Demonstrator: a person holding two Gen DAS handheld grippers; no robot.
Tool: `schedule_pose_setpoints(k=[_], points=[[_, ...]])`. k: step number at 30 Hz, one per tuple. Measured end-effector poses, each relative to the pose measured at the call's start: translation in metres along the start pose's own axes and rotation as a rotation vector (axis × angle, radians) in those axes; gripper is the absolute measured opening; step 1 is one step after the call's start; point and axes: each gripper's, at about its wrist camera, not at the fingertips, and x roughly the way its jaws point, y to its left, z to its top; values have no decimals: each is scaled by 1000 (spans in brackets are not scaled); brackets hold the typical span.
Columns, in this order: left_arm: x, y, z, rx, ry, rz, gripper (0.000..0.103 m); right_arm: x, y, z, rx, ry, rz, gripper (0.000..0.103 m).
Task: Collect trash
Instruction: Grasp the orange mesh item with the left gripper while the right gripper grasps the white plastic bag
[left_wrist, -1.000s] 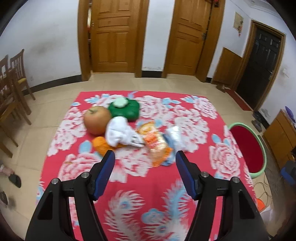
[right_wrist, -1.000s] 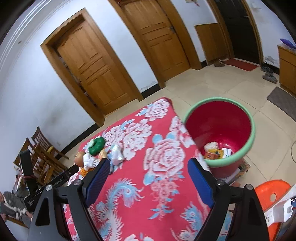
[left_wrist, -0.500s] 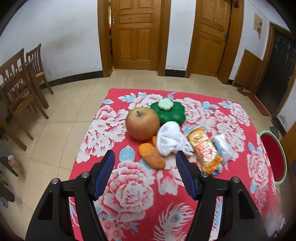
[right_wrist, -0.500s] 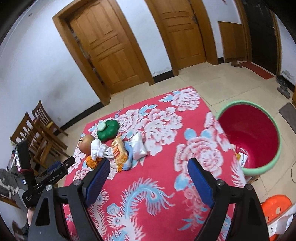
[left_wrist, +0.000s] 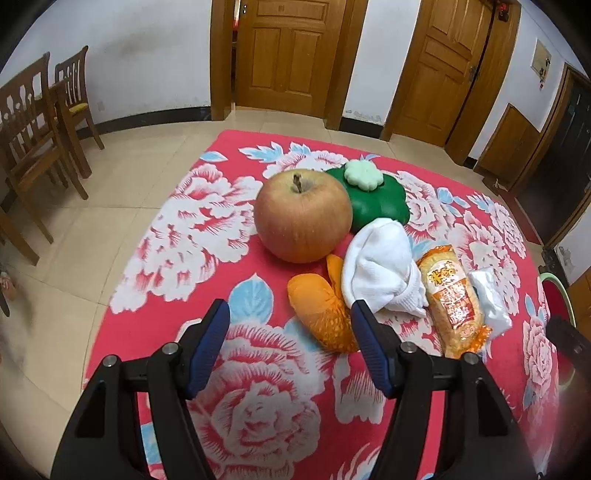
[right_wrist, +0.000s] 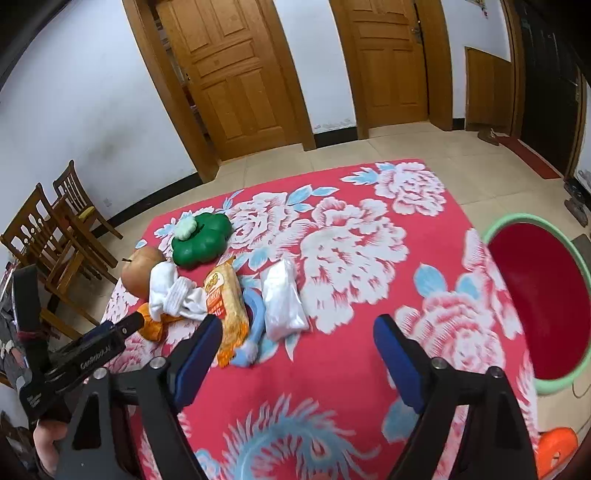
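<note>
Even indoor light, fisheye-warped, dark-vignetted edges.

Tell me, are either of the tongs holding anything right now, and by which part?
Nothing is held. The left tongs and right tongs are both open and empty above the floral cloth.

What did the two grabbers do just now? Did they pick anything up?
No, nothing was picked up. The left gripper moved in closer to the pile, so the apple and orange peel now look much bigger. The right gripper swung away from the red bin toward the snack packet and clear bag. Both jaws stayed open, and the things on the cloth did not move.
</note>
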Motion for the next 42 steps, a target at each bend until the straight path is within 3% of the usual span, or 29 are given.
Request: schedule_pose_setpoints(k=[10,20,28,33,38,42], points=[[18,3,-3,-12,9,-45,68,39,-1,2,-6,18,-21,60],[19,2,-6,6,-26,-55,68,55,3,-2,-18,33,45,53],[19,-1,-7,27,-30,-50,67,67,3,-10,-19,43,19,40],[18,-2,-8,35,-33,-72,56,66,3,-11,-24,32,12,38],[17,-9,-10,56,-28,-126,29,64,-1,-11,0,40,28,36],[11,-15,-12,84,-29,-122,25,53,-6,-10,17,27,29,35]])
